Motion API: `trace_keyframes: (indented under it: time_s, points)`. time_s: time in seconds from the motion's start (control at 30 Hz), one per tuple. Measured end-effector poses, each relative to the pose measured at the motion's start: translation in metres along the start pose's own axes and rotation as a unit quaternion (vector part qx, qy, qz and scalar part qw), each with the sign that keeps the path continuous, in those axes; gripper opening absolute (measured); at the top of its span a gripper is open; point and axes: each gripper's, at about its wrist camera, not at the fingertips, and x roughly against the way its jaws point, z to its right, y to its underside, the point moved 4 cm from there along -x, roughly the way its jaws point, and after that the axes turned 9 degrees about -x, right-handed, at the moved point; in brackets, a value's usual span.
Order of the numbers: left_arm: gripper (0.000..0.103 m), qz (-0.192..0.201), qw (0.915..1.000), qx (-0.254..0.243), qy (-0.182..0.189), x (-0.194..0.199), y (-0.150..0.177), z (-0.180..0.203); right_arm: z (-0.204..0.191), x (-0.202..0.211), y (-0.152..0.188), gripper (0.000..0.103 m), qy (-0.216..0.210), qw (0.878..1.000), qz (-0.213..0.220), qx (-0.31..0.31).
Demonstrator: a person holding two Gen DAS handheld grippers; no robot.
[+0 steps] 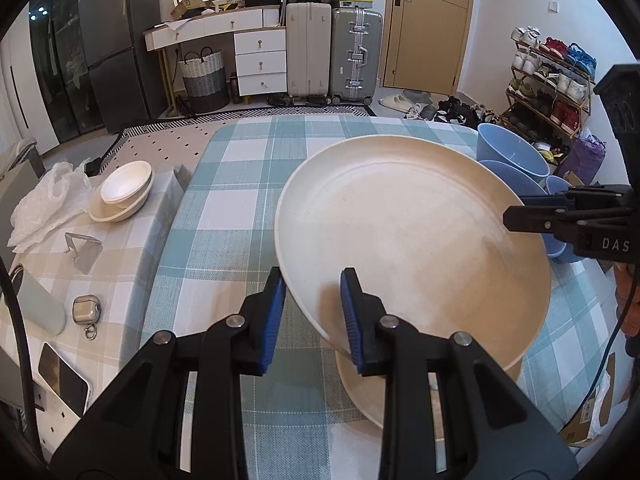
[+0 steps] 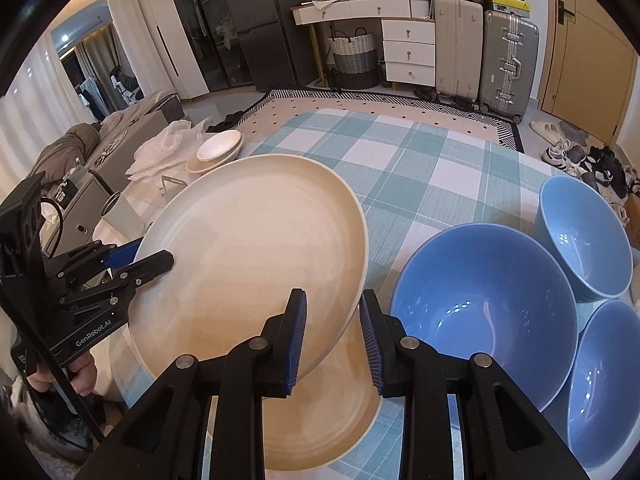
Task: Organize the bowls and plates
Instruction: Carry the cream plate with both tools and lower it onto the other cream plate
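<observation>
On left gripper [image 2: 156, 264]: "GenRobot.AI" | on right gripper [image 1: 520, 216]: "DAS"

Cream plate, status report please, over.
Left gripper and right gripper both shut on the cream plate. Plate lifted, tilted over a second plate. Blue bowls close beside.

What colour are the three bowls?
Light blue bowls, clearest in the right wrist view.

Plate [image 2: 256, 248] held tilted between left gripper [image 1: 312, 316] at its left rim and right gripper [image 2: 332, 340] at its right rim, above a second plate [image 2: 320, 412] on the table [image 2: 420, 168], three bowls [image 2: 484, 320] just right, stacked small bowls [image 1: 124, 192] far left.
</observation>
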Motion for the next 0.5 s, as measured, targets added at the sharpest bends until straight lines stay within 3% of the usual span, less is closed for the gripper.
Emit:
trace_keyframes:
  time_s: [0.5]
  points:
    - [0.024,0.004,0.9999,-0.008,0.007,-0.006,0.022,0.008,0.004,0.000,0.035,0.028,0.006,1.000,0.021,0.000]
